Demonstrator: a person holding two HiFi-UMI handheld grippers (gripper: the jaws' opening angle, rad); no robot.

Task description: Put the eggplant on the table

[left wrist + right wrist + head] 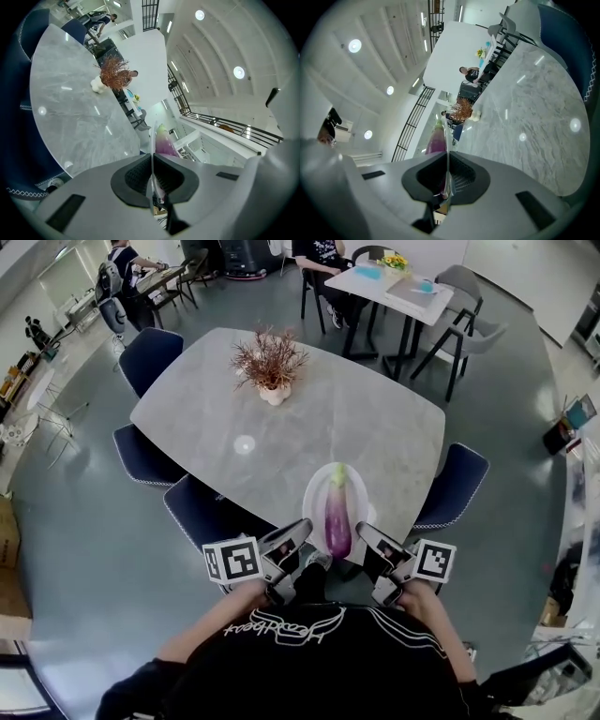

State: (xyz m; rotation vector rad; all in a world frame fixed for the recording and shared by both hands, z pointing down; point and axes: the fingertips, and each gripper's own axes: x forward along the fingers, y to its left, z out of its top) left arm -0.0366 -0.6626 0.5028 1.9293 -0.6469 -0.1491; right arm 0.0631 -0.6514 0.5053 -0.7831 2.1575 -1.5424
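Both pinch the plate point(317, 486) rim — left claw point(302, 545), right claw point(368, 538) — eggplant point(337, 519) lying on it; keep both level and in step until it's over the surface point(375, 423).

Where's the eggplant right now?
Head view, bottom centre: the eggplant lies on a white plate pinched at its rim by the left gripper and the right gripper, at the near edge of the grey table.

- Black top point(314, 667) with white script lettering across the front and thin white piping lines
- Left gripper point(302, 532) and right gripper point(364, 532): pale grey moulded shells, black ribbed pads point(133, 176), dark rectangular slots
- Each gripper carries a white cube point(232, 561) printed with black square markers
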